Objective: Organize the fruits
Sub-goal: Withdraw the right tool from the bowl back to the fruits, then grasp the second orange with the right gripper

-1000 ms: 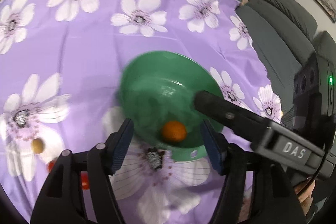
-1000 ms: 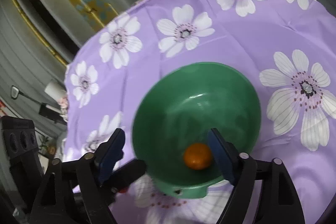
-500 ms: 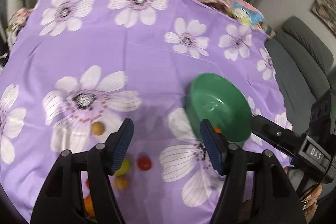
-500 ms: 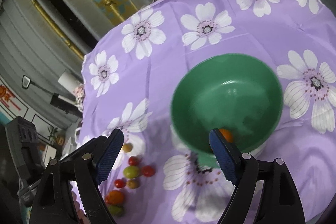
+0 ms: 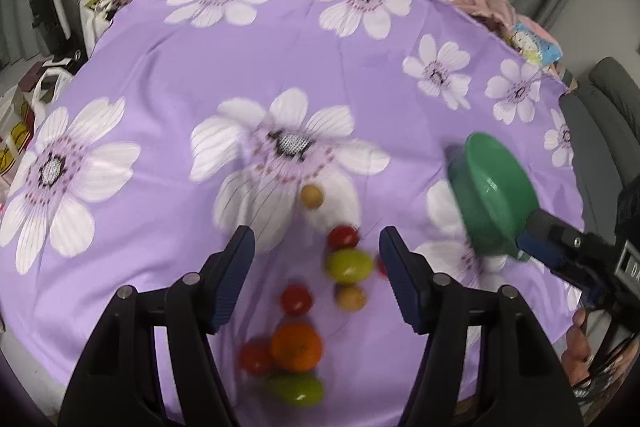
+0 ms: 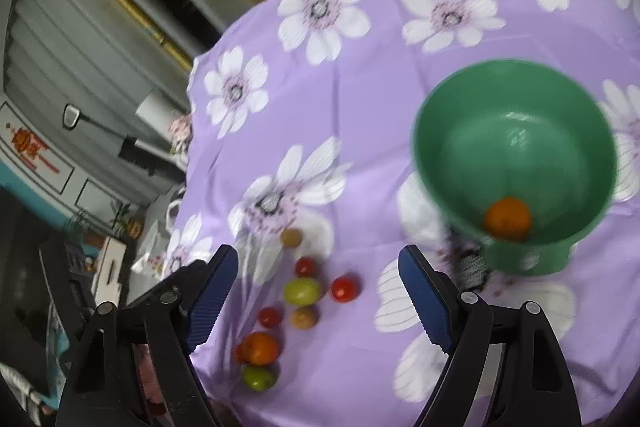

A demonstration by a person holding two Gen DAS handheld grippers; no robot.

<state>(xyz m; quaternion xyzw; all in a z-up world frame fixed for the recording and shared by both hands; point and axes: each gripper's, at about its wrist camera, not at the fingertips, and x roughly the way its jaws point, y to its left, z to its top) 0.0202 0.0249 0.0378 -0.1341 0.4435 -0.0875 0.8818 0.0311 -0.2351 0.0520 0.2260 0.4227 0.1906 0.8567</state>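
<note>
Fruits point(image 5: 344, 264) are lying clustered on the purple floral tablecloth point(image 5: 160, 79), beside the green bowl point(image 6: 516, 107) holding one orange point(image 6: 508, 218). The left gripper point(image 5: 316, 267), jaws wide but just narrowing, is hovering empty above them; the right gripper point(image 6: 318, 291) is gaping empty.

My two grippers, the left gripper point(image 5: 316, 273) and the right gripper point(image 6: 318, 291), share one build: matte black forked plastic arms with round silver screws at the joints, each tipped with ribbed dark blue pads point(image 5: 236, 279), and the right one's body bears pale lettering.
</note>
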